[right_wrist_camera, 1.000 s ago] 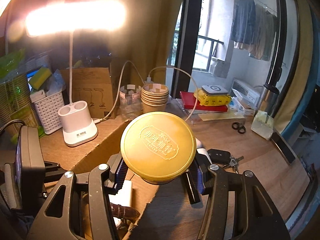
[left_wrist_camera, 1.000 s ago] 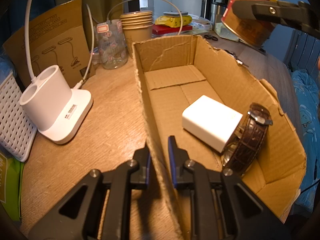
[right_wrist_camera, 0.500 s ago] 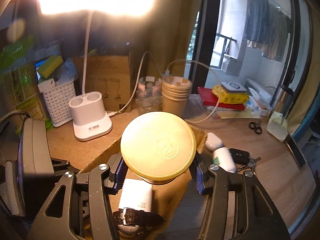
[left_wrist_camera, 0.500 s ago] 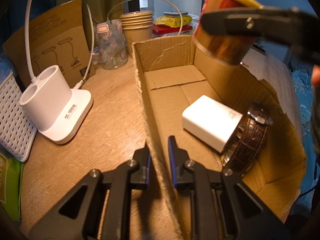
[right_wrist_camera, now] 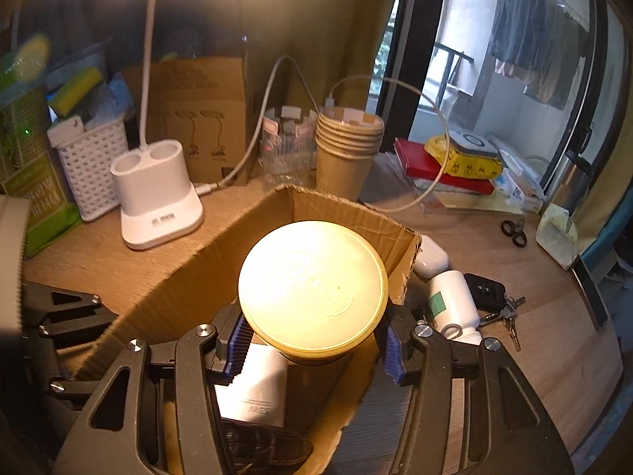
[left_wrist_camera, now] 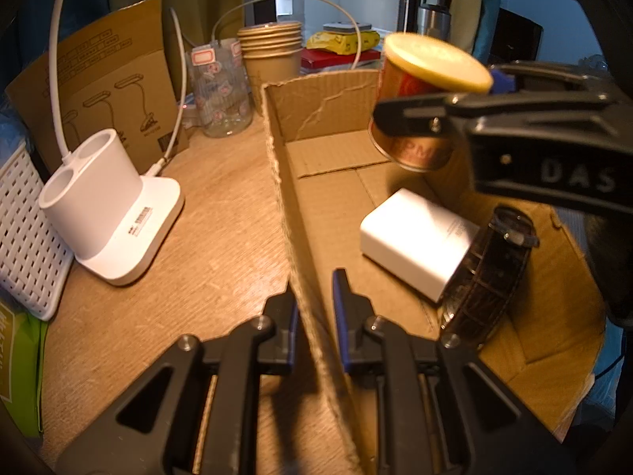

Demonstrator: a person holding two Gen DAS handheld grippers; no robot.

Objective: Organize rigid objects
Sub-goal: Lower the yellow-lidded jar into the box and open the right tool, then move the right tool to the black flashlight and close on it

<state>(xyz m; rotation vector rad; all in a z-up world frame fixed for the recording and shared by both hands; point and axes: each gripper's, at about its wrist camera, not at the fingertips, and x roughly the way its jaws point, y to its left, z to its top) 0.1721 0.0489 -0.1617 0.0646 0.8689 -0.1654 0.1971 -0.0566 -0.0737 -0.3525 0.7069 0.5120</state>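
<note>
1. Above the cardboard box [left_wrist_camera: 285, 213], the right gripper [right_wrist_camera: 312, 340] clamps a yellow-lidded tin [left_wrist_camera: 423, 107], tilted, with bare floor directly beneath.
2. Left gripper [left_wrist_camera: 314, 308] pinches the box's near wall.

left gripper [left_wrist_camera: 314, 308] bottom centre of its own view, jaws nearly closed, clamped on the cardboard box wall [left_wrist_camera: 283, 182]; right gripper [right_wrist_camera: 314, 340] bottom centre of its view, angled down, blue pads [right_wrist_camera: 237, 338] pressed on both sides of a yellow-lidded can [right_wrist_camera: 312, 285]
</note>
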